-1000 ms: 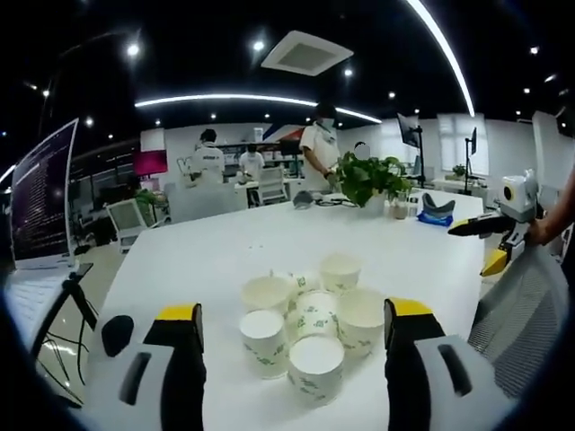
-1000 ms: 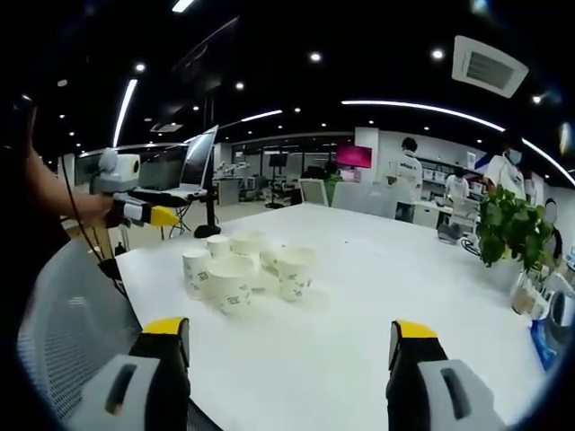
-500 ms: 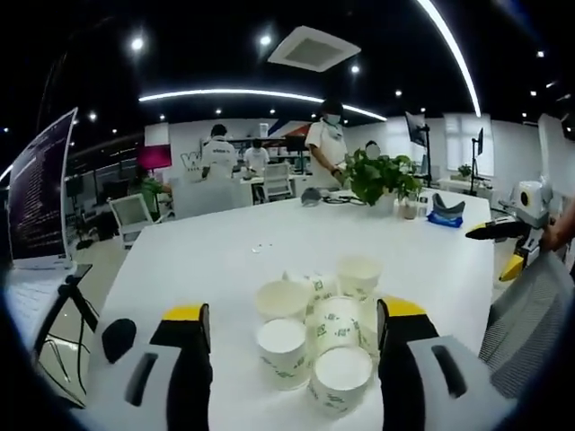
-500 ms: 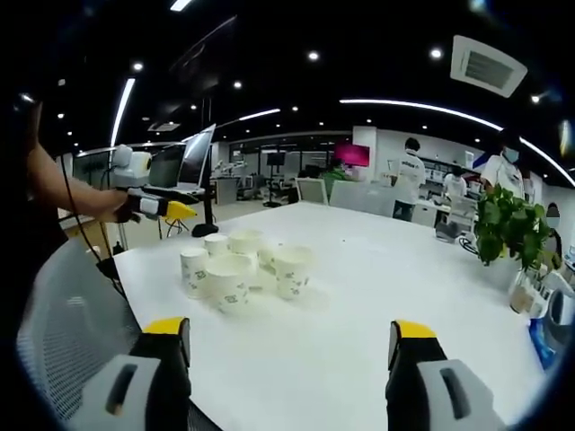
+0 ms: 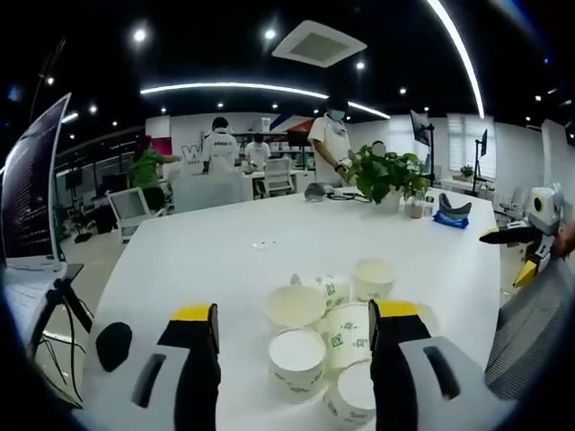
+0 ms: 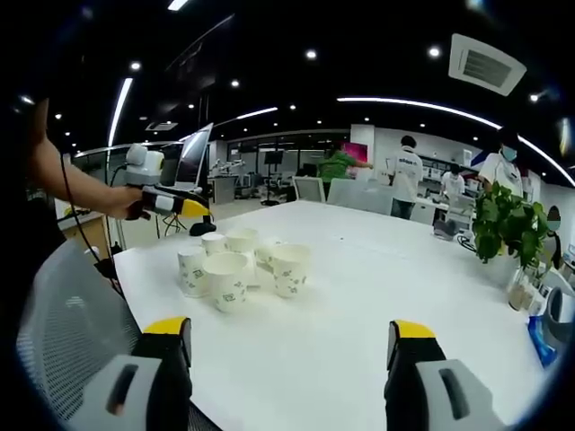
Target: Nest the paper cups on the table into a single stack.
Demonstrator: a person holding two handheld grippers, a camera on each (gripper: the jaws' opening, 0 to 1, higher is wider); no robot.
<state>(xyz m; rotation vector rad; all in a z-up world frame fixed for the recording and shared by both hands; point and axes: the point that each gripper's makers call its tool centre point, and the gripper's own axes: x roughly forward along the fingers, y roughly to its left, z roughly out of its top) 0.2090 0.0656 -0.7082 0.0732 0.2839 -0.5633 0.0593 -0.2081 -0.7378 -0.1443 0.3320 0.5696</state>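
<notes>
Several white paper cups with green print stand in a tight cluster on the white table; one seems to lie on its side. My left gripper is open, its yellow-tipped jaws framing the nearest cups from just above and short of them. In the right gripper view the same cluster sits left of centre, and the left gripper, held by a hand, hovers at its far left side. My right gripper is open with nothing between its jaws, well back from the cups; it appears at the table's edge.
A potted plant and a blue object stand at the table's far right end. A monitor on a stand is off the left edge. Mesh chair backs sit close to the table edge. People stand at desks behind.
My left gripper has moved forward and down toward the cups, which now lie lower and larger between its jaws. The right gripper has hardly moved.
</notes>
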